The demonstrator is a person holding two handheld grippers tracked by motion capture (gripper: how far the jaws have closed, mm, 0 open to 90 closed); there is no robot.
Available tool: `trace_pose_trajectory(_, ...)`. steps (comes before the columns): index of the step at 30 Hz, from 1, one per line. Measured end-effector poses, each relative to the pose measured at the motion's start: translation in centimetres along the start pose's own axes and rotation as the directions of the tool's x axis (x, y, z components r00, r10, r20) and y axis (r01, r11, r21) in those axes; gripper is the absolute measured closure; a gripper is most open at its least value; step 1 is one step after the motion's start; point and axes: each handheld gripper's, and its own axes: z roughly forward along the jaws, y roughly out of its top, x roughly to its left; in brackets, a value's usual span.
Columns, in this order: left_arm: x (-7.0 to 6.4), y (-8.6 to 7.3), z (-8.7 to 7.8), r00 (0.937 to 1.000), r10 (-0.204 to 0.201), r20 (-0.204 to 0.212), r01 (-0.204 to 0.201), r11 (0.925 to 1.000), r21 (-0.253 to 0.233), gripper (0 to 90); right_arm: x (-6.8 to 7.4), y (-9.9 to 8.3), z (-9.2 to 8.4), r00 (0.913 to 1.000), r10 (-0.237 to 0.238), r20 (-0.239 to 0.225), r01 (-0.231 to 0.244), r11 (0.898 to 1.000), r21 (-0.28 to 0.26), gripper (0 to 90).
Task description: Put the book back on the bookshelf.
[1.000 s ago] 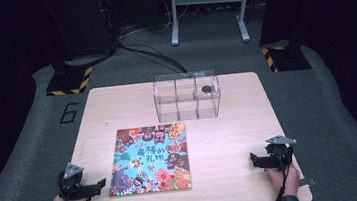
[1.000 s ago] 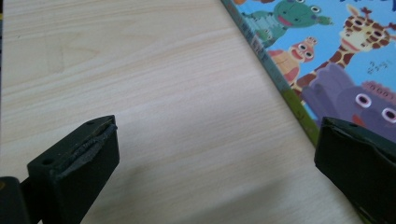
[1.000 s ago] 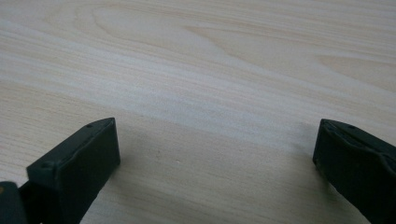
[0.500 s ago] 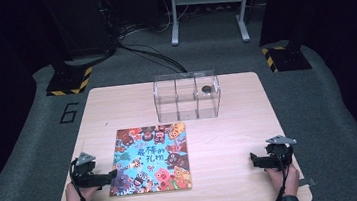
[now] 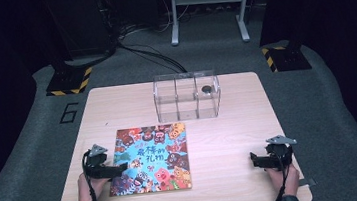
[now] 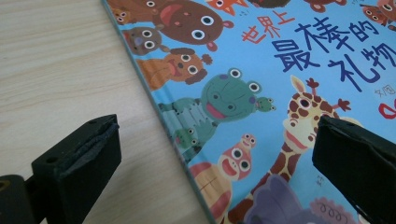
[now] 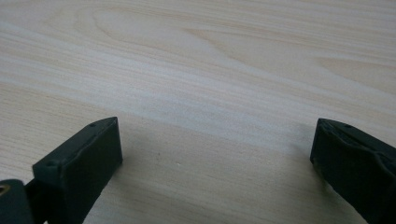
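A colourful picture book [image 5: 152, 158] with cartoon animals lies flat on the wooden table [image 5: 230, 135], left of centre. My left gripper [image 5: 121, 169] is open at the book's left edge, its jaws reaching over the cover. In the left gripper view the book [image 6: 261, 107] and its spine edge run between the two wide-apart jaws of that gripper [image 6: 215, 158]. My right gripper [image 5: 254, 161] rests open near the table's front right, over bare wood. The right gripper view has its jaws [image 7: 215, 158] spread over plain tabletop [image 7: 196, 70].
A clear plastic box [image 5: 187, 96] with three compartments stands at the back centre of the table; a small dark round object [image 5: 206, 89] lies in its right compartment. Cables and a metal stand are on the floor behind.
My left gripper has moved forward and right, from the table's front left corner onto the book's left edge. The right gripper has stayed in place.
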Motion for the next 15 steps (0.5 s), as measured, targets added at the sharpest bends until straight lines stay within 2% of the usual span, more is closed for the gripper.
trace_pose_trajectory(4,-0.14,-0.13,0.66,0.9997,-0.017,0.019,0.017,0.9998,-0.007,6.3,0.01,0.00,0.00,1.0000,0.000,0.000,0.000,1.000,0.000,1.7)
trace_pose_trajectory(5,-0.12,-0.16,0.71,0.9997,-0.002,0.022,0.002,1.0000,0.005,8.0,0.02,0.00,0.00,1.0000,0.002,0.000,-0.002,1.000,0.000,1.8)
trace_pose_trajectory(7,-0.29,-0.23,0.80,0.9999,0.002,0.014,-0.002,1.0000,-0.003,9.6,0.01,0.00,-0.01,1.0000,0.000,-0.001,0.000,1.000,0.000,1.9)
trace_pose_trajectory(9,-0.54,-0.30,0.74,0.9995,0.018,0.025,-0.018,0.9998,0.000,10.9,0.02,0.00,0.00,1.0000,0.003,-0.001,-0.003,1.000,-0.001,2.1)
trace_pose_trajectory(15,-0.91,-0.45,0.82,0.9990,0.034,0.029,-0.034,0.9994,-0.012,11.4,0.03,-0.03,-0.07,0.9999,0.014,0.002,-0.014,1.000,-0.004,3.1)
